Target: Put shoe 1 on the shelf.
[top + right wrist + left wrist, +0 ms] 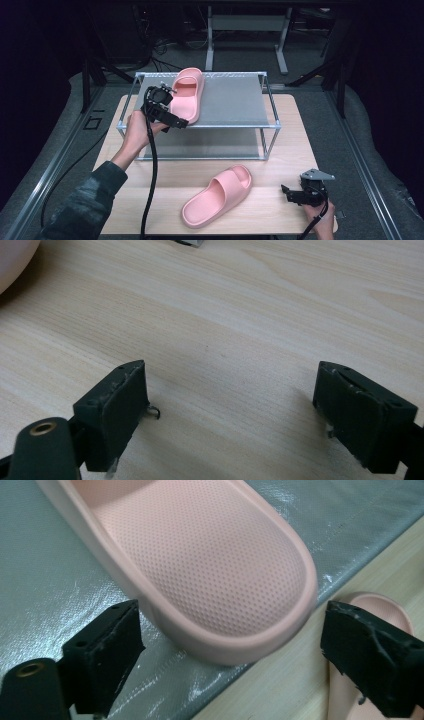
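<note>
My left hand-held gripper (167,107) sits at the front left part of the metal-framed rack's grey top shelf (235,102), and its jaws stand released, wide apart, one on either side of the rounded heel end of the pink moulded-foam slide sandal (188,93) that lies on that shelf. In the left gripper view I see that sandal (210,565) with its dimpled footbed facing up, its heel just overhanging the shelf's front edge, and neither black pad (107,647) touching it. Below and beyond the right-hand jaw there, part of the second pink foam slide sandal (370,612) shows on the pale wooden worktop (280,680).

From the high view, that second sandal (217,195) lies sole-down on the worktop (280,165) in front of the rack, angled, toe strap toward the right. My right hand-held gripper (295,195) rests low near the front right corner, well apart from it, pointing left. In the right gripper view its jaws are spread with only bare wood (225,340) between them.
</note>
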Demonstrator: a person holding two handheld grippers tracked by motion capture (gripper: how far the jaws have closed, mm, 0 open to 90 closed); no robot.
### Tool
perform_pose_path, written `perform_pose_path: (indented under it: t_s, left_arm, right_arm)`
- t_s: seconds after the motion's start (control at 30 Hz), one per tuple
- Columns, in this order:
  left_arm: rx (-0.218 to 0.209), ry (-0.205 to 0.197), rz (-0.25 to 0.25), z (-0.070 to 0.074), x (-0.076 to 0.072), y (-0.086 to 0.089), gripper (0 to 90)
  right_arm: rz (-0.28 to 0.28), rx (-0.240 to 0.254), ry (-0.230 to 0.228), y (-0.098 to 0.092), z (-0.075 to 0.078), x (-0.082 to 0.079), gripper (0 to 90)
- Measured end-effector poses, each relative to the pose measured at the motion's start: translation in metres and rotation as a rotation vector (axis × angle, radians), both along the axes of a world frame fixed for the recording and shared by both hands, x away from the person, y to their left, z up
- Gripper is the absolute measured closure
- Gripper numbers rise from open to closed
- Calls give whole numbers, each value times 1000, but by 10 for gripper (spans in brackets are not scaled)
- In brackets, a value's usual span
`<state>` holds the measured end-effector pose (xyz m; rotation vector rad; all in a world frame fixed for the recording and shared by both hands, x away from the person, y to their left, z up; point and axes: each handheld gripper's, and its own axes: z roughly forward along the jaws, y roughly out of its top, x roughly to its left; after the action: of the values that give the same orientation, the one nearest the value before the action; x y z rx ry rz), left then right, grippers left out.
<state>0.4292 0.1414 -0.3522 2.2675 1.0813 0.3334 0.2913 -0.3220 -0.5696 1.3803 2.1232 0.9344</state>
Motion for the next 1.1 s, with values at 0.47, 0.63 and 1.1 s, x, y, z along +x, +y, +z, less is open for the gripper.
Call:
perform_pose_path:
  t_s: [0.47,0.63,1.1]
  left_arm:
    - [10,-60,-61,-3,-48,29,71]
    - [12,-74,-70,-18,-66,40,71]
    - [55,-127,-102,-91,-108,57,74]
  right_arm:
    - [0,0,0,0,0,0,141]
    - [0,0,0,0,0,0,141]
    - [0,0,-1,0,0,0,141]
